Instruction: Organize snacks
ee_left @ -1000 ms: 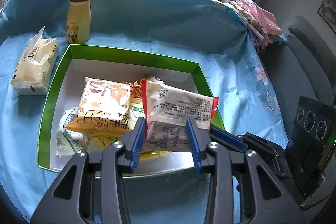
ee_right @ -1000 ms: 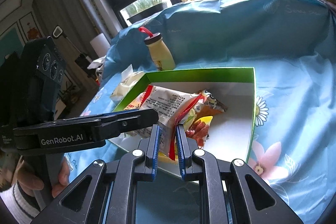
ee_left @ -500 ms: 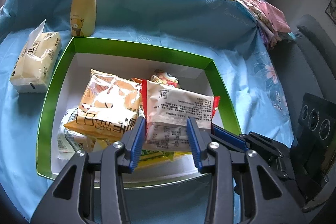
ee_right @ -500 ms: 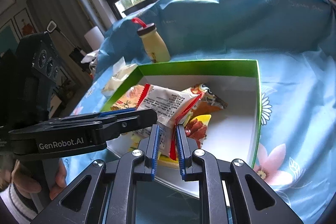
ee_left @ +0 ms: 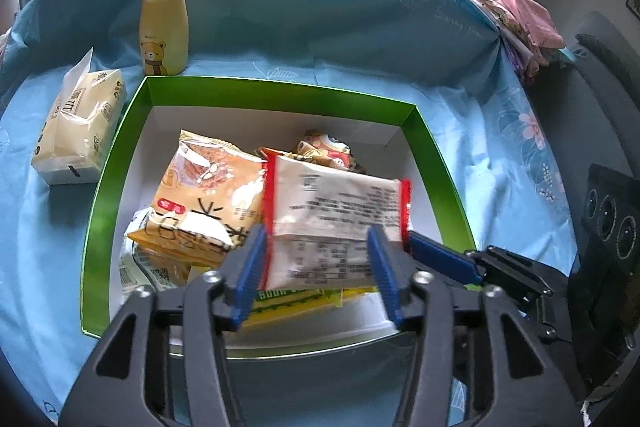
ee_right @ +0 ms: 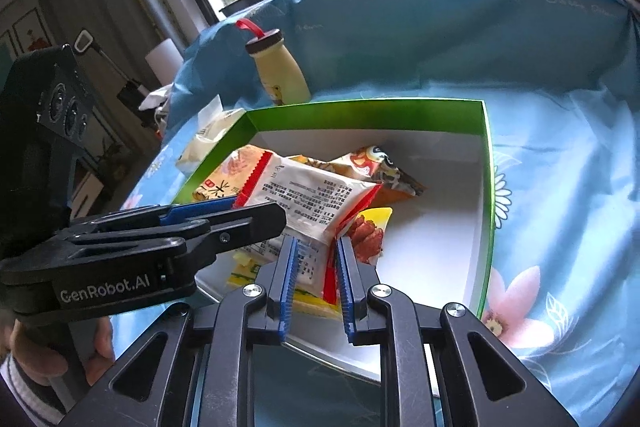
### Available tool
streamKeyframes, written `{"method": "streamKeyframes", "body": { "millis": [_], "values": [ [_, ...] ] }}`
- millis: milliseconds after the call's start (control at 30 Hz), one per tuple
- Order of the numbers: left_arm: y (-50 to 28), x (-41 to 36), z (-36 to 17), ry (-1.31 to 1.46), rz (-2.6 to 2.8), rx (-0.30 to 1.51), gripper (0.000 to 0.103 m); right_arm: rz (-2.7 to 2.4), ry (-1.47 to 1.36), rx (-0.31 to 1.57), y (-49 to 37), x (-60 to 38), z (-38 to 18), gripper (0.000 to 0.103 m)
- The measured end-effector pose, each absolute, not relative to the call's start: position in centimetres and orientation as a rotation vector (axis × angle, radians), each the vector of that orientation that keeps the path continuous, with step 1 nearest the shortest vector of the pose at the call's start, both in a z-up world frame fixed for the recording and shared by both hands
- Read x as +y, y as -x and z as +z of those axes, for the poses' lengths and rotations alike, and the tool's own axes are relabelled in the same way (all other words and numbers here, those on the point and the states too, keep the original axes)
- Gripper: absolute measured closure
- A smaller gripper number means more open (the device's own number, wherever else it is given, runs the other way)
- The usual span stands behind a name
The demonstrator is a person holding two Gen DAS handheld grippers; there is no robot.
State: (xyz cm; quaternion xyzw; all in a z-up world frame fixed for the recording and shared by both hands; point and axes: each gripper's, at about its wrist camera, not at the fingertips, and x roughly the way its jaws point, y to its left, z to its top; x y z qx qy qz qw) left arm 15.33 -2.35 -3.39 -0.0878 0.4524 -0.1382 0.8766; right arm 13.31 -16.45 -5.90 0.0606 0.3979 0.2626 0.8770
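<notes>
Holding one white snack packet [ee_left: 336, 215] w/ red end seals from two sides, both tools sit low-centre in their views, above the green box [ee_left: 120, 163]. Left hand-held gripper [ee_left: 316, 267] is clenched across the packet's width, blue pads on its left & right edges; packet fills mid-frame in the left wrist view, printed back facing the camera, slightly blurred. Right hand-held gripper [ee_right: 316, 279] grasps the same packet [ee_right: 308, 199] at its red-sealed end, pads close together w/ the seal between them; in that view the left tool crosses in from the left edge. Packet hangs over the box's near half, above other snacks: an orange-yellow bag [ee_left: 208, 195] left of centre, a crumpled brown/red wrapper [ee_left: 324, 151] behind, a yellow-green pack [ee_left: 288, 303] underneath at the near edge. Right part of the box floor shows bare white. Outside the box, upper left of the left wrist frame: yellow bear bottle [ee_left: 164, 31] w/ brown cap & red loop, upright; a tissue pack [ee_left: 80, 135] just left of the box wall. All on a blue flowered cloth [ee_left: 500, 131]; pink folded fabric [ee_left: 520, 19] upper right.
</notes>
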Motion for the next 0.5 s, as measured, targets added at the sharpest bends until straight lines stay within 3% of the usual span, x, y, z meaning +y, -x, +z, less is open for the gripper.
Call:
{"method": "streamKeyframes", "body": {
  "millis": [100, 167, 300, 367, 433, 500],
  "values": [
    [-15.2, -2.6, -3.1, 0.164, -0.282, 0.934, 0.042, 0.534, -0.117, 0.835, -13.4, -16.4, -5.9, 0.078],
    [-15.0, -2.7, -2.8, 0.147, -0.272, 0.922, 0.030, 0.529, -0.111, 0.837, -13.3, -16.4, -5.8, 0.078],
    [-14.5, -2.9, -2.0, 0.116, -0.260, 0.899, 0.029, 0.504, -0.085, 0.829, -12.9, -16.5, -5.5, 0.076],
    [-14.1, -2.9, -1.6, 0.098, -0.241, 0.886, 0.026, 0.490, -0.076, 0.822, -12.6, -16.5, -5.1, 0.069],
    [-13.7, -2.9, -1.3, 0.078, -0.225, 0.874, 0.020, 0.472, -0.069, 0.808, -12.1, -16.7, -4.6, 0.055],
    [-13.2, -2.9, -0.9, 0.055, -0.215, 0.858, 0.018, 0.463, -0.062, 0.789, -11.6, -16.8, -4.0, 0.051]
  ]
}}
